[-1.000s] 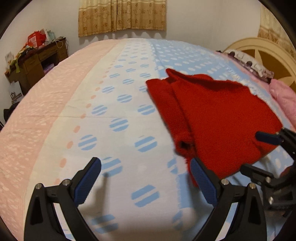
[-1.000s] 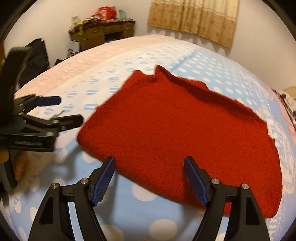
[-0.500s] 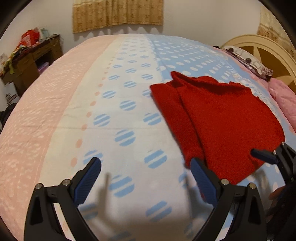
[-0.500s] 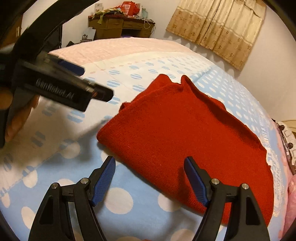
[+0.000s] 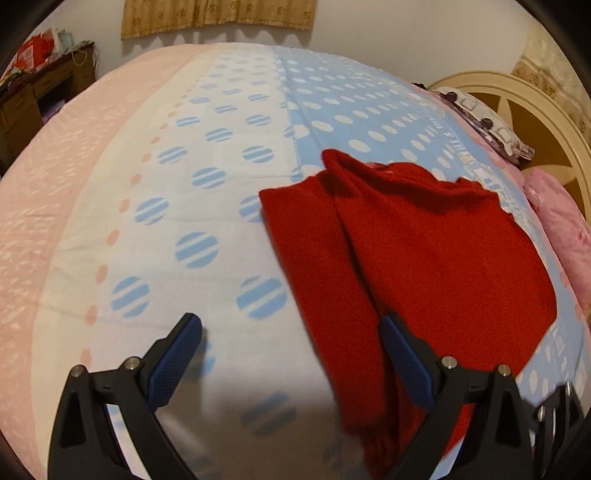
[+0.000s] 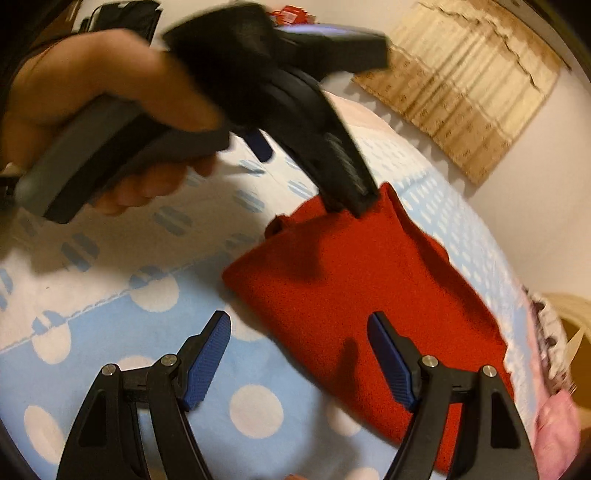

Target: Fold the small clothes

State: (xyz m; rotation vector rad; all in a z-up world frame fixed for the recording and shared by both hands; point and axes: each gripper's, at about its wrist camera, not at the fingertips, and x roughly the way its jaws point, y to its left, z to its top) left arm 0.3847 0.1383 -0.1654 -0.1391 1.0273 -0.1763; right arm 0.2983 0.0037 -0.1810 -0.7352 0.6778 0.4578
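A red knit garment (image 5: 436,258) lies flat on the dotted bedspread (image 5: 192,177), one sleeve folded along its left side. My left gripper (image 5: 290,332) stands open just above the bed. Its right finger is over the folded sleeve edge and its left finger is over bare bedspread. In the right wrist view a hand (image 6: 92,92) holds the left gripper (image 6: 312,177) above the garment's (image 6: 351,280) far left corner. My right gripper (image 6: 298,325) is open over the garment's near edge and nothing is gripped.
A wooden desk (image 5: 40,92) with clutter stands at the far left by the wall. A cream headboard (image 5: 535,110), a patterned pillow (image 5: 484,122) and a pink pillow (image 5: 561,229) bound the bed on the right. Curtains (image 5: 221,14) hang behind.
My left gripper has moved right, from beside the garment to over its left sleeve edge and far corner. The right gripper has rolled and come closer to the near edge. Both jaws stayed wide.
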